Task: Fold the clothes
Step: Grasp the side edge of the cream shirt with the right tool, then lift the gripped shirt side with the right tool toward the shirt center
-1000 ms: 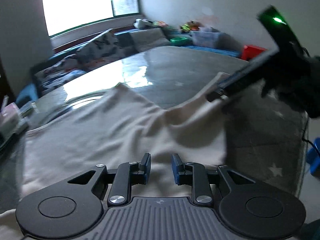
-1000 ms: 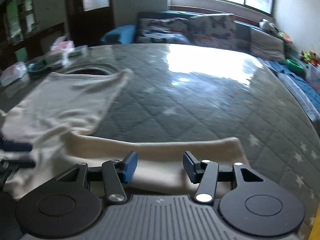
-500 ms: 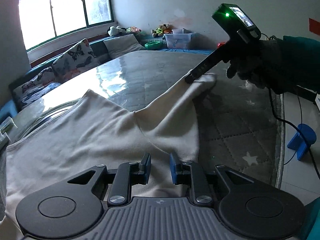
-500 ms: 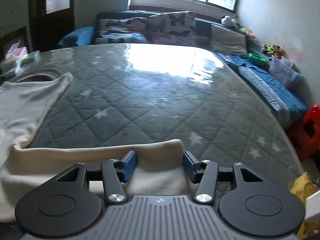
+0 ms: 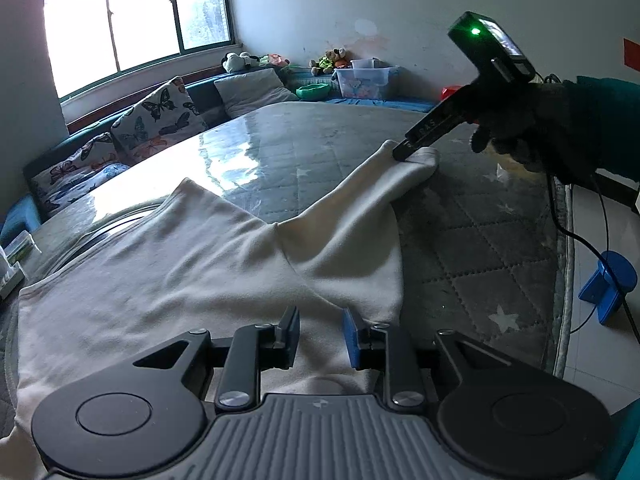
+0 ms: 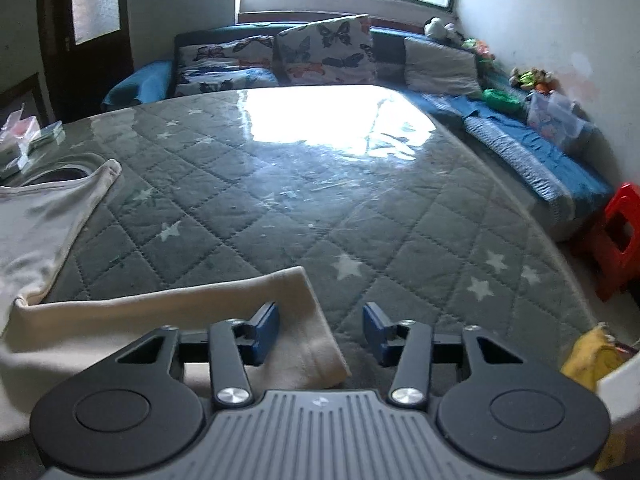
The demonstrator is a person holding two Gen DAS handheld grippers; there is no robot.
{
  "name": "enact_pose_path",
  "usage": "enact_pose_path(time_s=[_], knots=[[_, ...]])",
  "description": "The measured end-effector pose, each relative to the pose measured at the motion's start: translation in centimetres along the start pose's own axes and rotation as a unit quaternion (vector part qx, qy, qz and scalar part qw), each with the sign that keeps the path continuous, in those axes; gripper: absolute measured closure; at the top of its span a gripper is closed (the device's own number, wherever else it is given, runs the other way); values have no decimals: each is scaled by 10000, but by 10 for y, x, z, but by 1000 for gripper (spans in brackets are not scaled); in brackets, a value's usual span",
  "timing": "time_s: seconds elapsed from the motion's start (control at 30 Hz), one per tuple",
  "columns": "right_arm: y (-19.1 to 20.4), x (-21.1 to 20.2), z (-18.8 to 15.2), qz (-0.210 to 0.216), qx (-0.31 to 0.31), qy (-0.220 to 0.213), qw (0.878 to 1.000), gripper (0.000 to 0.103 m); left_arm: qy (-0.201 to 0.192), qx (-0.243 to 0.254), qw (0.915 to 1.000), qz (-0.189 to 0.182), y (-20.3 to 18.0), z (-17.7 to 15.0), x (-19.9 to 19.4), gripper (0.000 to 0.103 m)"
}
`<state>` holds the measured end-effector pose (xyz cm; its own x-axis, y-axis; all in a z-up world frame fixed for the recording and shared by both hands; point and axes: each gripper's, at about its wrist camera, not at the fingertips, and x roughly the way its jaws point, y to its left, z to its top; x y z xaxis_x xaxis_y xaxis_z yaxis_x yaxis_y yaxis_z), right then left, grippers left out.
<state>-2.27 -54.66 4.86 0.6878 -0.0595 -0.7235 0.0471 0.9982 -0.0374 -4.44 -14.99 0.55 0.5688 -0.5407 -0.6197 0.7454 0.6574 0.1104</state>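
**Sleeve cuff lies under the right hand-held gripper; garment body under the left**

While the left wrist view looks across a quilted grey mattress with white stars, a cream long-sleeved garment lies flat near the mattress's near edge. The left hand-held gripper hovers over the garment's side, near the underarm. Its jaws are a little apart and opening, with cloth showing in the gap; whether the pads touch the cloth cannot be told. From the underarm, one sleeve runs away toward the far right, its long axis slanting toward the mattress's right edge. At the sleeve's end the right hand-held gripper, held in a dark gloved hand, has its tip down at the cuff. Its fingertips are hidden against the cloth from this side.

Seen from the right wrist view, the sleeve lies crosswise, entering from the left, and its cuff ends between the blue pads. The jaws stand spread and are closing. The left pad sits over the cloth; the right pad is over bare mattress, clear of the cuff. The right hand is therefore the nearer to the sleeve end. The garment's neckline shows at the far left, cut off by the frame. Beyond the mattress's far edge are butterfly cushions.
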Motion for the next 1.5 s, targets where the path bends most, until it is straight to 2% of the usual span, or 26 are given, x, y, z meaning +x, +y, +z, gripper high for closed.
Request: enact_pose_path(time_s=[0.07, 0.1, 0.2, 0.3, 0.47, 0.53, 0.57, 0.6, 0.8, 0.9, 1.03, 1.23, 1.43, 1.5], knots=[[2, 4, 4, 163, -5, 9, 9999, 78, 3, 2, 10000, 24, 0, 0, -1, 72], [4, 4, 6, 199, -28, 4, 9998, 91, 8, 7, 10000, 33, 0, -1, -1, 72], [13, 4, 14, 109, -231, -114, 9996, 101, 27, 31, 10000, 41, -1, -2, -1, 72], [21, 1, 26, -42, -327, -335, 9989, 101, 28, 64, 10000, 44, -2, -2, -1, 72], [20, 7, 36, -213, -244, -354, 9988, 92, 14, 73, 10000, 44, -2, -2, -2, 70], [15, 2, 32, -170, -153, -332, 9992, 86, 8, 75, 10000, 43, -2, -3, -2, 70], [13, -1, 31, -148, -107, -321, 9993, 76, 5, 76, 10000, 43, -1, -3, -2, 70], [11, -3, 28, -140, -91, -291, 9994, 72, 1, 77, 10000, 43, -1, -3, -2, 70], [0, -11, 3, -107, 10, -13, 9999, 70, -15, 88, 10000, 44, -1, -3, -2, 69], [-6, -5, -5, 1, 236, 7, 9997, 71, -19, 92, 9999, 44, 0, -3, -2, 69], [-4, -6, -5, 127, 336, -74, 9993, 99, -17, 92, 10000, 30, 1, -3, 0, 69], [7, -34, -3, -523, -87, -453, 9976, 99, -30, 142, 9999, -31, 0, -4, -2, 69], [12, -22, -15, -746, -282, -8, 9968, 97, -24, 151, 9998, -94, 1, -5, -3, 69], [14, -20, -17, -741, -333, 48, 9967, 90, -4, 151, 9998, -108, 2, -5, -4, 69]])
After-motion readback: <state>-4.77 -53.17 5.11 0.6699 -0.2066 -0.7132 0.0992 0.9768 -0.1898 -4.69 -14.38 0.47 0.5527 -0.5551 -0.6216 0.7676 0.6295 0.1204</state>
